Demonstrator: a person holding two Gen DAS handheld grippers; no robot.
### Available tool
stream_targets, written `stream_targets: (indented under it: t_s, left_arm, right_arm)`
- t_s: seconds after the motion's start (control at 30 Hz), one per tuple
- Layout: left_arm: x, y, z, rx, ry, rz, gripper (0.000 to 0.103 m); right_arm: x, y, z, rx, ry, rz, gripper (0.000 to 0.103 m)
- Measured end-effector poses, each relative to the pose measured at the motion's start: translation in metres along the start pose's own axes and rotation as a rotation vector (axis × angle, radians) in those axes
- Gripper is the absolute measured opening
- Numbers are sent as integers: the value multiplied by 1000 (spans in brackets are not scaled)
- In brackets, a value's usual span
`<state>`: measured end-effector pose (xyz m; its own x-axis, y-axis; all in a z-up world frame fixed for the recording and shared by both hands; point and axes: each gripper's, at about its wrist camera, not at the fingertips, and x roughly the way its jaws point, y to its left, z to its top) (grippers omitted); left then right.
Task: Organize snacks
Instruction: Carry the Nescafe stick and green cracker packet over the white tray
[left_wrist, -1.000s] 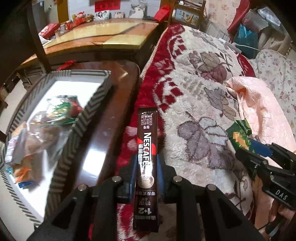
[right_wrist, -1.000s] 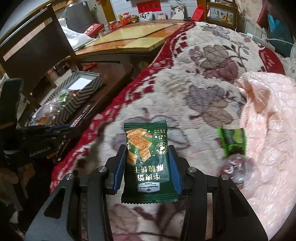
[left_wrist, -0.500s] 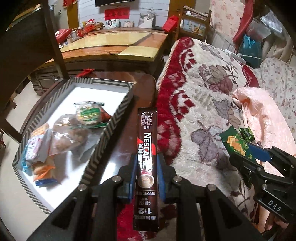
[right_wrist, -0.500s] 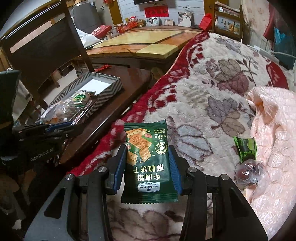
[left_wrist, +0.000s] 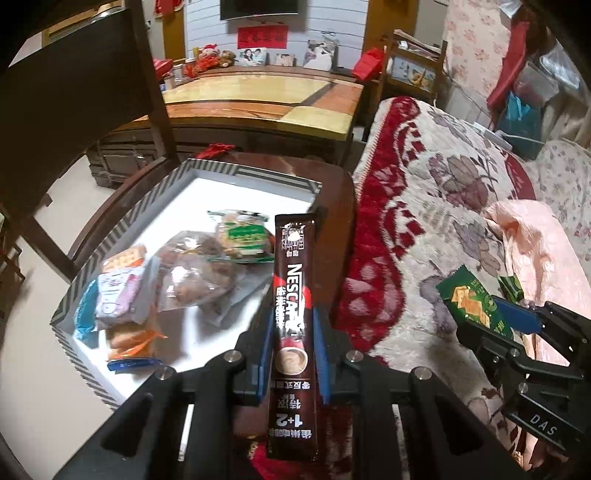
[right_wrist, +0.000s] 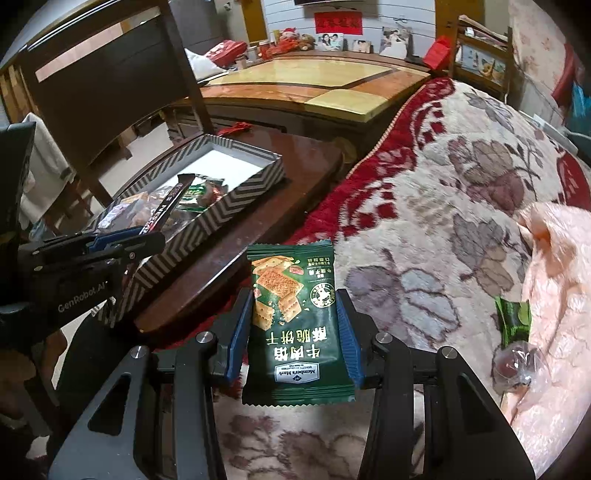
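My left gripper (left_wrist: 291, 325) is shut on a brown Nescafe coffee stick (left_wrist: 293, 295), held upright over the right rim of the chevron-patterned box (left_wrist: 92, 254), which holds several snack packets (left_wrist: 199, 273). My right gripper (right_wrist: 293, 306) is shut on a green cracker packet (right_wrist: 295, 317), held above the floral blanket beside the dark side table. The box also shows in the right wrist view (right_wrist: 236, 203), with the left gripper (right_wrist: 122, 240) and its coffee stick (right_wrist: 166, 206) over its near end. The right gripper (left_wrist: 491, 321) shows at right in the left wrist view.
The box sits on a dark wooden side table (right_wrist: 295, 166). A floral blanket (right_wrist: 443, 221) covers the sofa, with a pink cloth (right_wrist: 554, 277), a small green packet (right_wrist: 513, 317) and a clear-wrapped candy (right_wrist: 513, 365) on it. A dark chair (left_wrist: 74, 92) and a large wooden table (left_wrist: 258, 99) stand behind.
Both grippers have moved left from the blanket toward the box, each keeping its packet. The left gripper with the coffee stick is now over the box's edge.
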<state>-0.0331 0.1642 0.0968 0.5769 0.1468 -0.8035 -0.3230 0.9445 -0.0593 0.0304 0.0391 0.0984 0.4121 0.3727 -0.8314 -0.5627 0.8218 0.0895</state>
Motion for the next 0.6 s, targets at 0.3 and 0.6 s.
stream_targets:
  t_s: [0.3,0.6]
  left_arm:
    - [-1,27,2,-41,-8,22,22]
    - [1,52,3,-86,-9,39,22]
  right_arm:
    - [9,27,16,-52,9,0,43]
    - [22,57,34,-124,17,-13,43]
